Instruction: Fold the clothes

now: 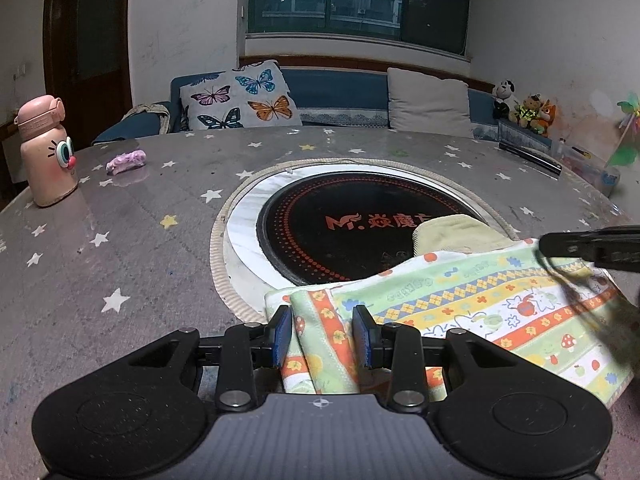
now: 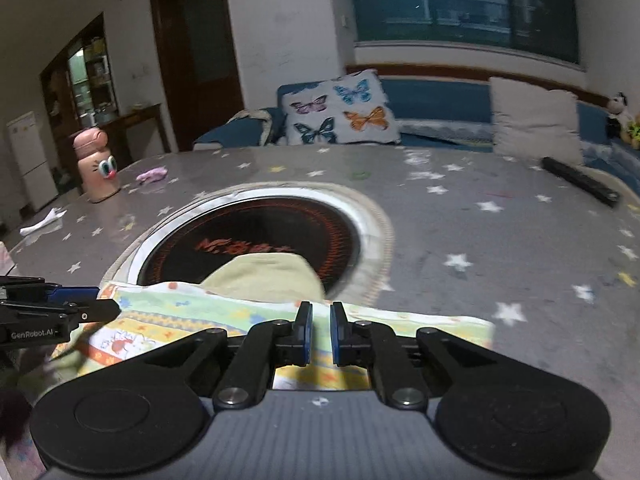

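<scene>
Left wrist view shows the left claw (image 1: 322, 338) spread wide around a bunched fold of the patterned cloth (image 1: 472, 300) lying on the starry tabletop (image 1: 120, 248) over the dark round cooktop (image 1: 340, 228), while the right claw (image 2: 321, 332), blurred, stands narrowly parted, seemingly pinching nothing.

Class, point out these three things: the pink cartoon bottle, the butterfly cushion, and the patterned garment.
pink cartoon bottle (image 1: 48, 156): left wrist view, on its body beside the cartoon eye.
butterfly cushion (image 1: 240, 98): left wrist view, middle of its printed face.
patterned garment (image 1: 472, 308): left wrist view, on its striped upper surface.
</scene>
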Demonstrator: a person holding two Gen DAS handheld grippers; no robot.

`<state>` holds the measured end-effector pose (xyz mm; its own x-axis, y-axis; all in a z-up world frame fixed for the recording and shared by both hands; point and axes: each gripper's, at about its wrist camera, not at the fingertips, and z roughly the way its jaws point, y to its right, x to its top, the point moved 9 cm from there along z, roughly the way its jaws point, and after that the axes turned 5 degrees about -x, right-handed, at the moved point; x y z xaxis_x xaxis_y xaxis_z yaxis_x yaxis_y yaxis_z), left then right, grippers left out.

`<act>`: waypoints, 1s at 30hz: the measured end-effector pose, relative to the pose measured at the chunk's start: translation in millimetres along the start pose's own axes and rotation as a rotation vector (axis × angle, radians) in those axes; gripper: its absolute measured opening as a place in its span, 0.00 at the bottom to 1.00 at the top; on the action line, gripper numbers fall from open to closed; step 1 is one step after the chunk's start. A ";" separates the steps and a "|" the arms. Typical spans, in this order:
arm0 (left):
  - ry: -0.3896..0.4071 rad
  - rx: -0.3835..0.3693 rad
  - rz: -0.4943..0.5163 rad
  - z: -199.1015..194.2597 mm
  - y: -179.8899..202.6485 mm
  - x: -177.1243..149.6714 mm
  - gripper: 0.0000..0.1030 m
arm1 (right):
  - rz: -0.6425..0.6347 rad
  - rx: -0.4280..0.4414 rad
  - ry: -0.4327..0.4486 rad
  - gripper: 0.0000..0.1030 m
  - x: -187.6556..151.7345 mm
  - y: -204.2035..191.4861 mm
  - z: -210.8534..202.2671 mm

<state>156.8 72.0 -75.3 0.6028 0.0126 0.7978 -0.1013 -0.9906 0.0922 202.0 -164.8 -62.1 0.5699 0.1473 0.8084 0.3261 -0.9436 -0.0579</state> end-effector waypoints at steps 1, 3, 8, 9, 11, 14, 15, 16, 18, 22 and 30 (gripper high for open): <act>0.001 0.000 0.002 0.0 -0.2 -0.1 0.36 | -0.002 0.001 -0.002 0.08 0.0 -1.8 1.1; 0.002 0.003 0.005 0.2 -0.7 -0.1 0.36 | -0.005 0.002 -0.005 0.09 0.0 -5.3 3.4; 0.005 0.004 -0.018 -5.7 -4.3 0.5 0.36 | -0.013 0.005 -0.014 0.12 -0.1 -14.2 9.1; 0.009 0.003 -0.022 -8.5 -4.9 0.3 0.36 | -0.015 0.006 -0.016 0.14 -0.1 -15.9 10.2; 0.015 -0.002 -0.035 -14.6 -6.0 -1.6 0.38 | -0.045 0.024 -0.002 0.15 -2.0 -25.7 -3.2; 0.014 -0.003 -0.054 -22.4 -9.1 -6.7 0.46 | -0.095 0.061 0.018 0.18 -5.9 -43.0 -23.6; 0.014 0.002 -0.054 -24.9 -10.7 -8.8 0.47 | -0.114 0.082 0.020 0.21 -8.0 -52.0 -29.5; 0.013 0.005 -0.055 -27.1 -12.2 -10.7 0.48 | -0.132 0.100 0.021 0.27 -10.9 -60.7 -34.4; 0.013 0.011 -0.068 -32.3 -17.4 -13.7 0.50 | -0.181 0.133 0.020 0.29 -18.3 -80.0 -42.4; 0.026 0.034 -0.109 -44.8 -32.2 -15.6 0.52 | -0.309 0.197 0.030 0.30 -35.2 -122.4 -54.1; 0.036 0.065 -0.159 -60.1 -51.8 -22.4 0.55 | -0.508 0.247 0.076 0.31 -59.8 -188.8 -61.6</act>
<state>100.9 131.2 -62.1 0.5781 0.1738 0.7972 0.0454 -0.9824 0.1813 59.9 -13.8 -63.5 0.2430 0.5341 0.8098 0.7172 -0.6610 0.2207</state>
